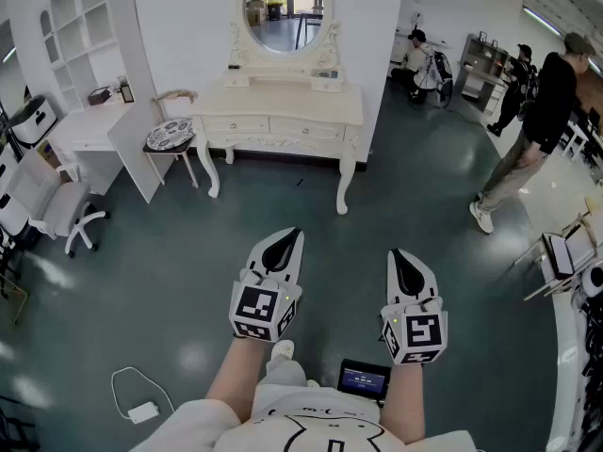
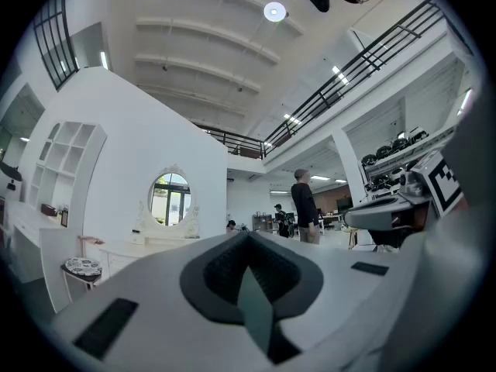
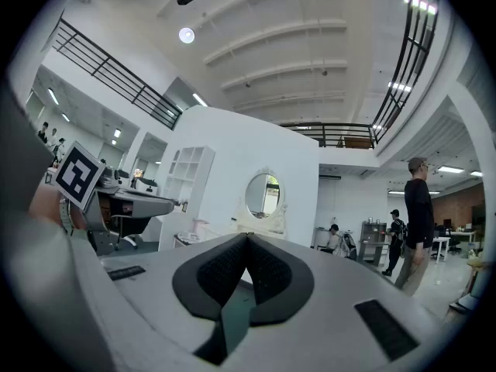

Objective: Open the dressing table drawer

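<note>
The white dressing table [image 1: 283, 106] with its oval mirror [image 1: 285, 8] stands against the far wall, well ahead of me. Its drawers [image 1: 271, 128] sit flush with the front, all closed. My left gripper [image 1: 294, 234] and right gripper [image 1: 397, 255] hover side by side over the floor, pointing level toward the table and far short of it. Both are shut with nothing between the jaws. In the left gripper view the left gripper [image 2: 248, 235] has the table [image 2: 136, 250] beyond it at the left. In the right gripper view the right gripper [image 3: 248, 237] sits below the mirror [image 3: 263, 194].
A stool with a patterned seat [image 1: 170, 137] stands left of the table, beside a white desk [image 1: 85, 125] and an office chair [image 1: 57, 210]. A person [image 1: 537, 125] walks at the right; others are at the back. A charger and cable [image 1: 141, 408] and a small screen [image 1: 364, 380] lie near my feet.
</note>
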